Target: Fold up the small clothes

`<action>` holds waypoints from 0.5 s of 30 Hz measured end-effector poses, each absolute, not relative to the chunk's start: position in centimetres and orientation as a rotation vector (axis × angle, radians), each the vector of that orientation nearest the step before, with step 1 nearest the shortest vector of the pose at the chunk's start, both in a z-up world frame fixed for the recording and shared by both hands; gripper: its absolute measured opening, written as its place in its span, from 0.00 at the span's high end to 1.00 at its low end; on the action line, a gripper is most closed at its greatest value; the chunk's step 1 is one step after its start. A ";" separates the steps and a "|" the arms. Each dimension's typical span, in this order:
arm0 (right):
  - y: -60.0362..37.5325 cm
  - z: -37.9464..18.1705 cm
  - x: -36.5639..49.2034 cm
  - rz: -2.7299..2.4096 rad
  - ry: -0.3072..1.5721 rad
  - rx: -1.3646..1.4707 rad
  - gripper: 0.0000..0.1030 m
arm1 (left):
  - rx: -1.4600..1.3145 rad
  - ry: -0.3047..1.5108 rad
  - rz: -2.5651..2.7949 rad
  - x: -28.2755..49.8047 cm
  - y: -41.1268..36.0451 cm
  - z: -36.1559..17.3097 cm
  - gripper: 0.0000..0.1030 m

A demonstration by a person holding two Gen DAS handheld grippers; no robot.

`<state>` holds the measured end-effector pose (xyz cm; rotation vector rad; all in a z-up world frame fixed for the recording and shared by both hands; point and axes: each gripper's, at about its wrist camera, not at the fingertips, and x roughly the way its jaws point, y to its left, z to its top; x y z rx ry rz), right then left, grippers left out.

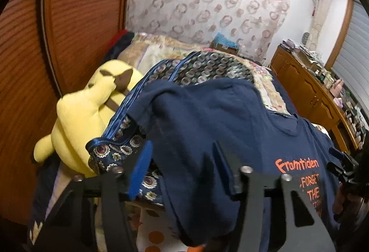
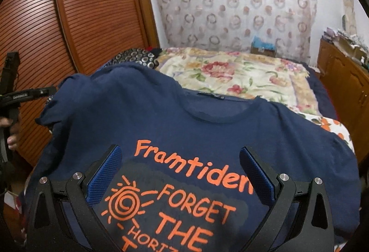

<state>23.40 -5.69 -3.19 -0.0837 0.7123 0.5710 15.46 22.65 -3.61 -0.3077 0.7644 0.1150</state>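
Note:
A navy T-shirt (image 2: pixel 184 127) with orange print lies front up on the bed; it also shows in the left wrist view (image 1: pixel 207 118). My left gripper (image 1: pixel 182 159) hangs over the shirt's left sleeve side with its jaws wide apart; cloth lies between the blue pads (image 1: pixel 140 166), not pinched. My right gripper (image 2: pixel 180 171) is open above the printed chest, its blue pads (image 2: pixel 106 173) on either side of the sun drawing, holding nothing. The left gripper's body shows at the left edge of the right wrist view (image 2: pixel 27 95).
A yellow plush toy (image 1: pixel 76 123) and a dark patterned cloth with blue trim (image 1: pixel 120 148) lie left of the shirt. A floral bedspread (image 2: pixel 242 74) covers the far bed. A slatted wooden wardrobe (image 2: pixel 69 21) stands left, a cluttered wooden dresser (image 1: pixel 318 95) right.

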 end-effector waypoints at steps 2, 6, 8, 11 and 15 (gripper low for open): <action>-5.6 -3.5 23.8 0.576 0.720 -0.087 0.00 | -0.309 0.772 0.124 15.6 22.7 -3.9 0.54; -5.7 -3.9 24.2 0.583 0.730 -0.086 0.00 | -0.306 0.783 0.141 15.9 23.0 -4.0 0.67; -5.9 -4.1 24.3 0.584 0.736 -0.080 0.00 | -0.290 0.776 0.134 15.9 22.8 -3.8 0.83; -5.9 -4.1 24.5 0.582 0.735 -0.079 0.00 | -0.247 0.757 0.132 15.8 22.4 -3.2 0.95; -6.3 -4.1 24.4 0.580 0.733 -0.069 0.00 | -0.213 0.715 0.111 15.4 21.5 -1.9 0.99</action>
